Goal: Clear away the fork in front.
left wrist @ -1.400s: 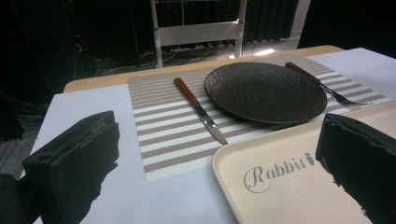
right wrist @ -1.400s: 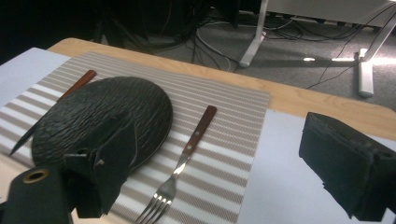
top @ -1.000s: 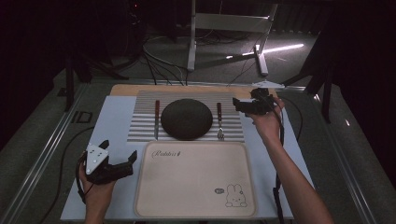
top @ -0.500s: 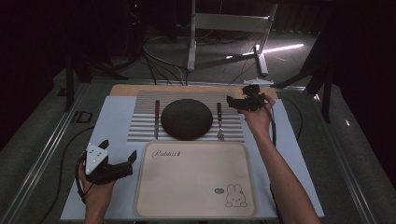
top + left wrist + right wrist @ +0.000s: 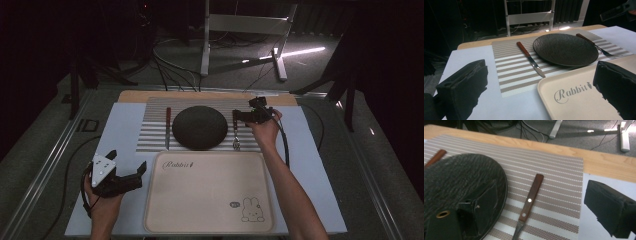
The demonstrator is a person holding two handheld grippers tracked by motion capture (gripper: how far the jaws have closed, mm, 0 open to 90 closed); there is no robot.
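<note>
A dark round plate (image 5: 200,127) sits on a striped placemat (image 5: 150,115), with a wood-handled knife (image 5: 168,127) to its left and a wood-handled fork (image 5: 236,132) to its right. My right gripper (image 5: 242,111) hovers open over the top of the fork's handle. In the right gripper view the fork handle (image 5: 530,197) lies between the two spread jaws, and the plate (image 5: 454,177) is under the left one. My left gripper (image 5: 128,159) rests open at the table's front left, beside a beige tray (image 5: 210,200). It faces the knife (image 5: 530,58) and the plate (image 5: 565,48).
The tray (image 5: 579,100) bears the word "Rabbit" and a small rabbit drawing. A pale blue sheet (image 5: 125,125) covers the table under the placemat. A wooden strip (image 5: 150,95) runs along the far edge. Cables and a metal stand (image 5: 205,45) are on the floor beyond.
My right gripper has moved left and lower, from the table's far right to above the fork handle. The left gripper has stayed put.
</note>
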